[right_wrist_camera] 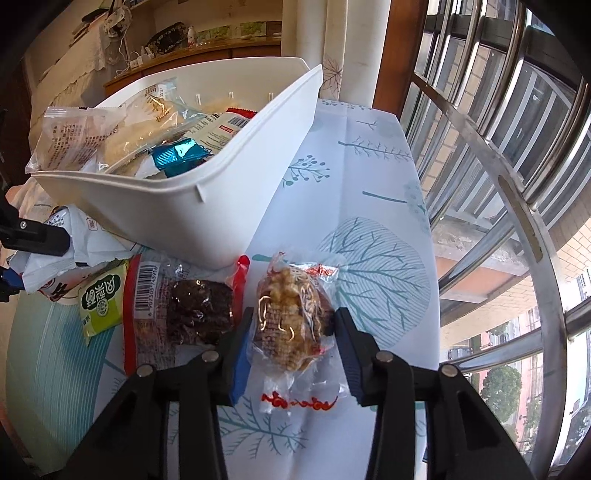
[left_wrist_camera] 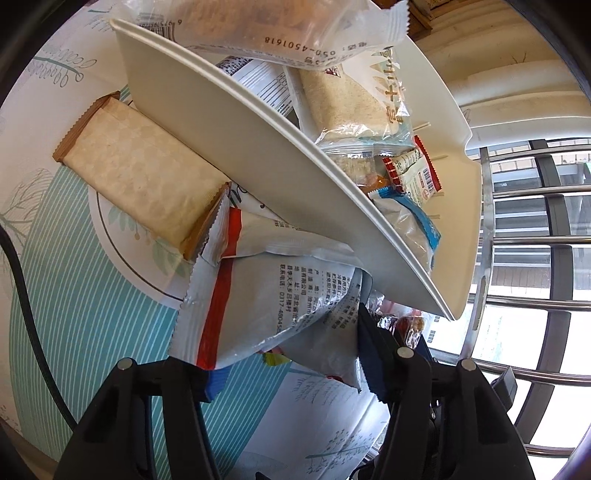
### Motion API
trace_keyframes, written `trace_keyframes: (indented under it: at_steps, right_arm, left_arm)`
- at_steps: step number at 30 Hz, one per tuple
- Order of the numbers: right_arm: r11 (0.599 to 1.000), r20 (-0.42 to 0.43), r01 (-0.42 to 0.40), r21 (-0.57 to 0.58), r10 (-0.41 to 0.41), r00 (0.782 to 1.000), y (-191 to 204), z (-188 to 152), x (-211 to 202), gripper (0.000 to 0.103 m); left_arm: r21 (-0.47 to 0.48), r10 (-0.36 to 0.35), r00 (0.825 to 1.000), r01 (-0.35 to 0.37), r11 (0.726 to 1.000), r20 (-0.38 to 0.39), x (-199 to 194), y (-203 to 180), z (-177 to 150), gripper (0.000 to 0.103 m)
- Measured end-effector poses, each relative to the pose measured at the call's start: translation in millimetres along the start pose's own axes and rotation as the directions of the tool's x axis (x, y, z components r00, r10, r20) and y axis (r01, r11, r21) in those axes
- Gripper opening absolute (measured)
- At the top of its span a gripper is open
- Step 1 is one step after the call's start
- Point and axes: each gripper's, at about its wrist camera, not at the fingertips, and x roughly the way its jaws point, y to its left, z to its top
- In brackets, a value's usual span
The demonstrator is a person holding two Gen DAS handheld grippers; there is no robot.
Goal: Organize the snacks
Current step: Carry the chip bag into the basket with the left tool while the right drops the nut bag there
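Left wrist view: the left gripper [left_wrist_camera: 284, 354] pinches a grey-white snack packet [left_wrist_camera: 280, 291] with a red stripe; its print shows Chinese text and the digits "0317-4804". At ten o'clock a tan wafer bar [left_wrist_camera: 140, 173] lies on the tree-patterned tablecloth [left_wrist_camera: 92, 306]. The white bin [left_wrist_camera: 258, 147] fills twelve to three o'clock, holding wrapped snacks; a clear packet [left_wrist_camera: 266, 26] on its rim reads "050-4501618".

Right wrist view: the right gripper [right_wrist_camera: 291, 332] has its blue-padded jaws pressing both sides of a clear-wrapped nut cake [right_wrist_camera: 291, 325] resting on the cloth. At nine o'clock lie a dark brownie packet [right_wrist_camera: 199, 310] with a barcode and a green sachet [right_wrist_camera: 101, 299]. The bin sits at eleven o'clock.
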Motion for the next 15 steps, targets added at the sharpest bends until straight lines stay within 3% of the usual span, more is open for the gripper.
trace_keyframes:
  at_steps: [6,15]
  right_arm:
    - [0.999,-0.024,-0.024,0.048,0.025,0.999,-1.1,0.9,-3.2,0.042]
    - [0.999,0.01,-0.025,0.04,0.025,1.0,4.7,5.9,-31.7,0.042]
  left_arm:
    - [0.024,0.011,1.0,-0.011,1.0,0.008,-17.2,-2.3,-6.5,0.057]
    - [0.026,0.014,0.999,-0.015,1.0,0.03,-53.5,6.6,-19.6,0.057]
